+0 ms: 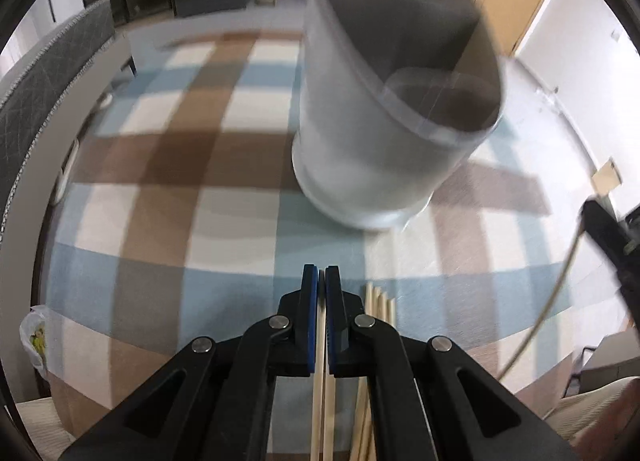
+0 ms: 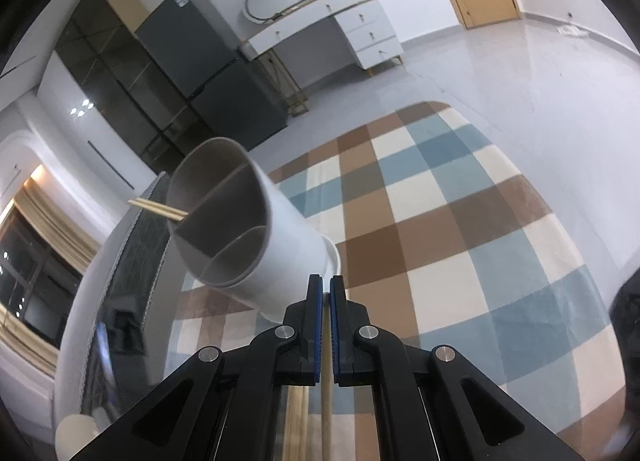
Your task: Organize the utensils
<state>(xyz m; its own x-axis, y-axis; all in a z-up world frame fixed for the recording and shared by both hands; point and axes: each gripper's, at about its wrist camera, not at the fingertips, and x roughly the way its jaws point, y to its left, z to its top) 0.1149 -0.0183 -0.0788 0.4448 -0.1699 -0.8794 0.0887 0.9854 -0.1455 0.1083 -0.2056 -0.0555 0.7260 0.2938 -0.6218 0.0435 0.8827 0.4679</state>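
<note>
Clamped between my left tongs (image 1: 321, 273), a pair of chopsticks (image 1: 322, 401) is running back toward me, spare chopsticks (image 1: 380, 301) lying just right on the checked worktop (image 1: 160, 221). Ahead-right, the white holder (image 1: 384, 133) is standing. My right tongs (image 2: 325, 281) are gripping a wooden stick (image 2: 326, 401), the holder (image 2: 256, 237) tilting ahead-left.

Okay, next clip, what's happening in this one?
A person with a gripper in each hand is sorting chopsticks into a white divided holder on a glass table. The left gripper is shut on a pair of chopsticks, with more chopsticks lying loose beside it. The right gripper is shut on a single wooden stick. One pair already sticks out of the holder.
</note>
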